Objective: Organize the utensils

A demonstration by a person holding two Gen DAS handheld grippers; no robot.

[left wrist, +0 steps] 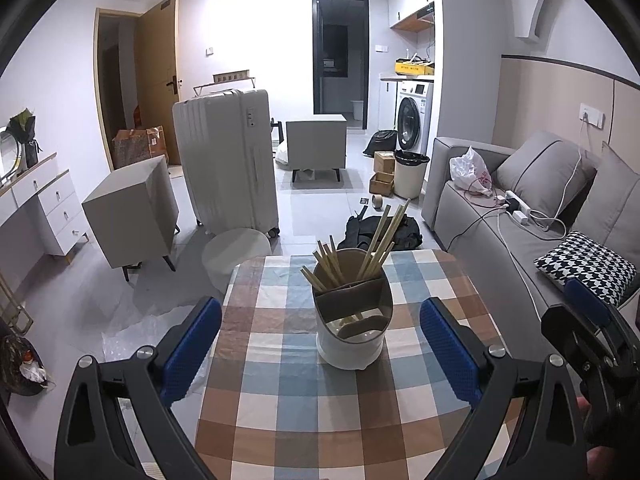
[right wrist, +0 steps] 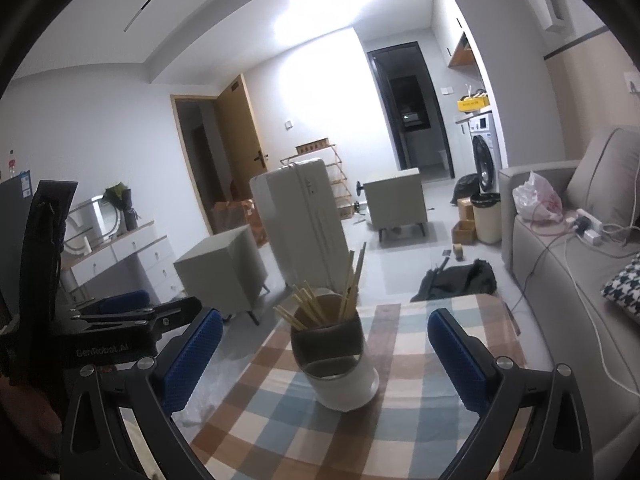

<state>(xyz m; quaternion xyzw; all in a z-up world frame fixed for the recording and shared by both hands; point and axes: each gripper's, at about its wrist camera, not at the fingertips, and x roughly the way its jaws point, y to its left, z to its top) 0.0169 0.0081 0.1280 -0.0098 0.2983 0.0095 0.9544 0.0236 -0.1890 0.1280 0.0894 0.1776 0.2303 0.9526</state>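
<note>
A white utensil holder point(left wrist: 352, 320) with a brown top insert stands on the checked tablecloth point(left wrist: 280, 400). Several wooden chopsticks point(left wrist: 380, 240) lean in its rear compartments; the front compartment looks empty. My left gripper point(left wrist: 320, 344) is open, its blue pads point(left wrist: 192, 344) wide apart on either side of the holder and a little short of it, holding nothing. In the right wrist view the same holder point(right wrist: 336, 364) and chopsticks point(right wrist: 320, 300) sit ahead between the open right gripper point(right wrist: 326, 356) pads point(right wrist: 456, 360). The left gripper's body point(right wrist: 132, 320) shows at the left there.
A grey sofa point(left wrist: 520, 220) with a houndstooth cushion point(left wrist: 588, 264) flanks the table on the right. Beyond the table's far edge lie a black bag point(left wrist: 380, 232), a round white stool point(left wrist: 236, 256), a white suitcase point(left wrist: 228, 160) and grey cabinets point(left wrist: 132, 208).
</note>
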